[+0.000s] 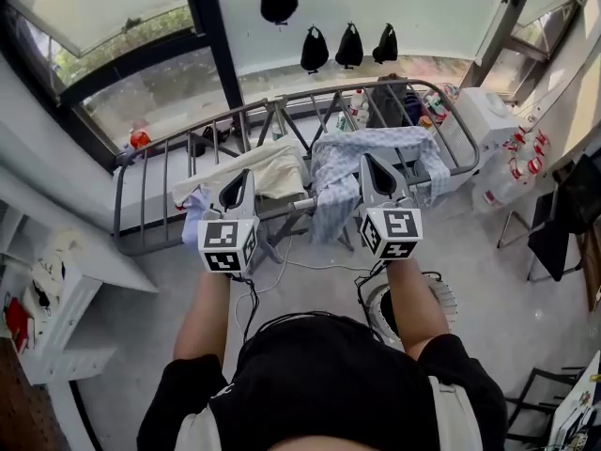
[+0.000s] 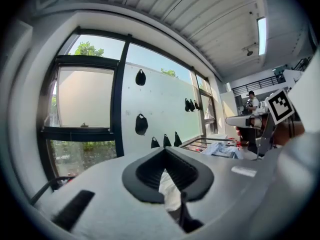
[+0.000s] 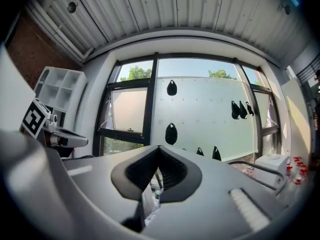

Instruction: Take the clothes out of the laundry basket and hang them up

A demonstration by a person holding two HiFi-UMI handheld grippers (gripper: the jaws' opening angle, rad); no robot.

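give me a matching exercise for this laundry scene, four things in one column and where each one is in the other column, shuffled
Things
1. cream crumpled cloth
2. blue checked cloth
3. round white laundry basket
4. black pouches

Places
a. on the grey floor, beside the person's right forearm
b. hanging on the white wall
c. draped over the right half of the grey metal drying rack
d. lying on the left half of that rack

Pairs: 1-d, 2-c, 3-a, 4-b
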